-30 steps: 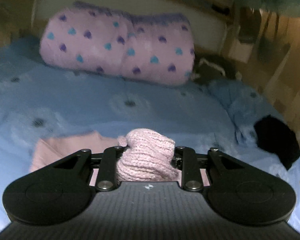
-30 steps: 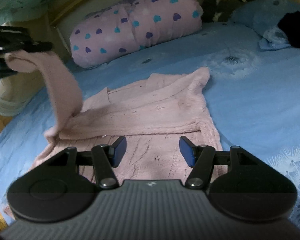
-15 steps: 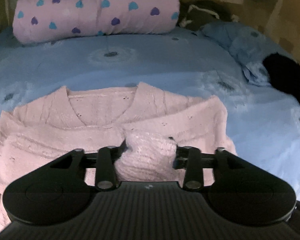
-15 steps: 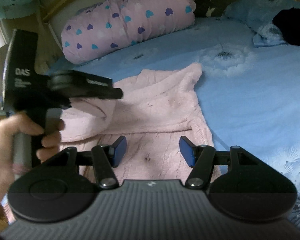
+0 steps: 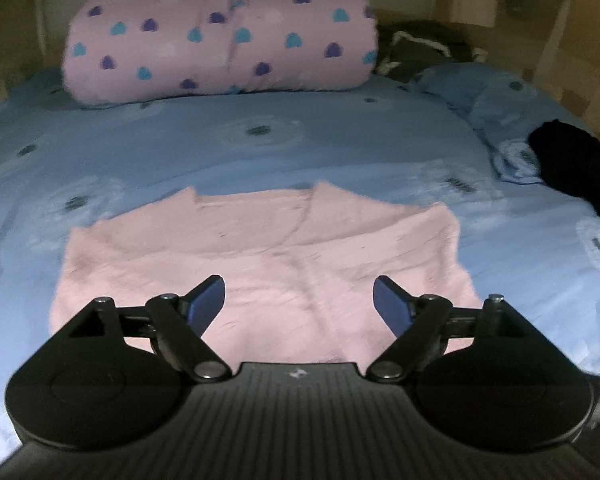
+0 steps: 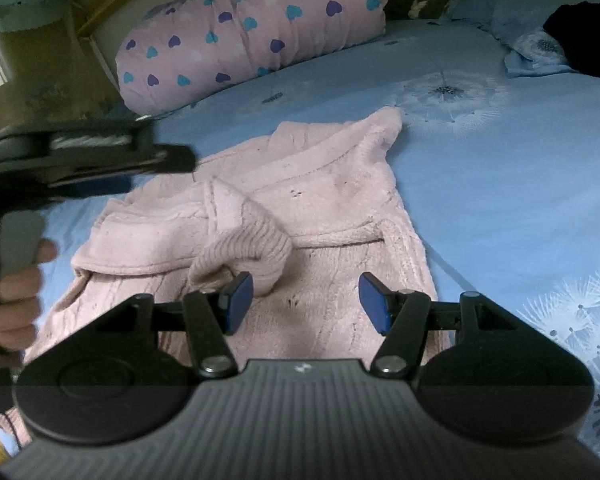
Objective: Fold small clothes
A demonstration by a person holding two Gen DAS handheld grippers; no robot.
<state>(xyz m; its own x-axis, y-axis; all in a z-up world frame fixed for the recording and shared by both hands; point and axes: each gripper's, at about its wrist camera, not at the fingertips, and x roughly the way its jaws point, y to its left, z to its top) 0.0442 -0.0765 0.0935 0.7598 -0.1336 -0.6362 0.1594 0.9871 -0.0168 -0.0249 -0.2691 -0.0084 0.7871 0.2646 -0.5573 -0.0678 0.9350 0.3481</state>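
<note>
Released since a second ago, the ribbed cuff [image 6: 240,252] of the pink knitted cardigan [image 6: 320,208] no longer sits bunched between our left gripper [image 5: 299,300] pads; its jaws are opening with nothing between them. We see the cardigan lying on the blue dandelion-print bedsheet [image 5: 260,152], neckline away from us. Only the right wrist view shows the folded sleeve laid across the body, its cuff just beside the left pad of our right gripper [image 6: 306,300], whose jaws stand apart and empty, unchanged from before. That view also shows the left gripper from the side, blurred, with the hand [image 6: 16,292] on its handle. The left view hides the cuff. Beyond lie a pink heart-print rolled quilt [image 5: 220,40] and a black cloth [image 5: 576,168], partly cut off.
</note>
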